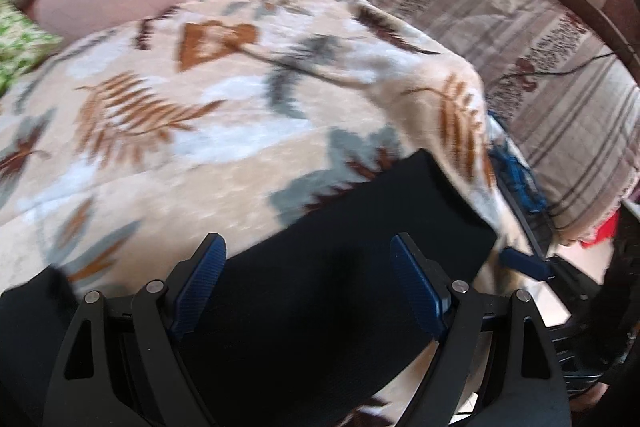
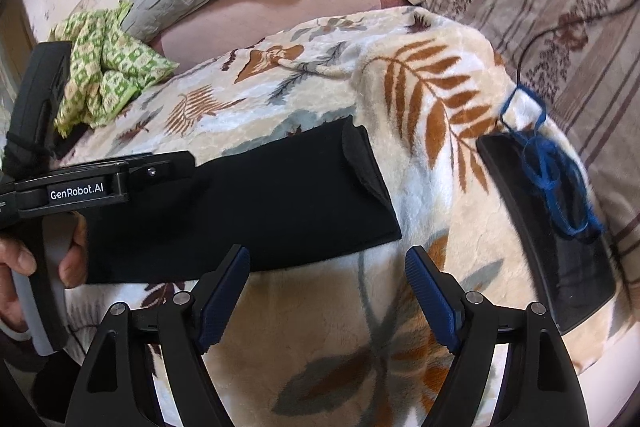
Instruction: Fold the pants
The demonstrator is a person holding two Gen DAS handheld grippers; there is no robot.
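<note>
Blue fingers (image 2: 428, 291) of both grippers open, gripping nothing; black pants (image 2: 256, 203) flat mid-frame on leafy blanket (image 2: 420, 87), ready for folding.

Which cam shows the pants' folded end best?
Right wrist: the black pants lie sharp on the leaf-print blanket, the folded end fully in frame. Left wrist shows the pants blurred, partly behind the open left gripper.
</note>
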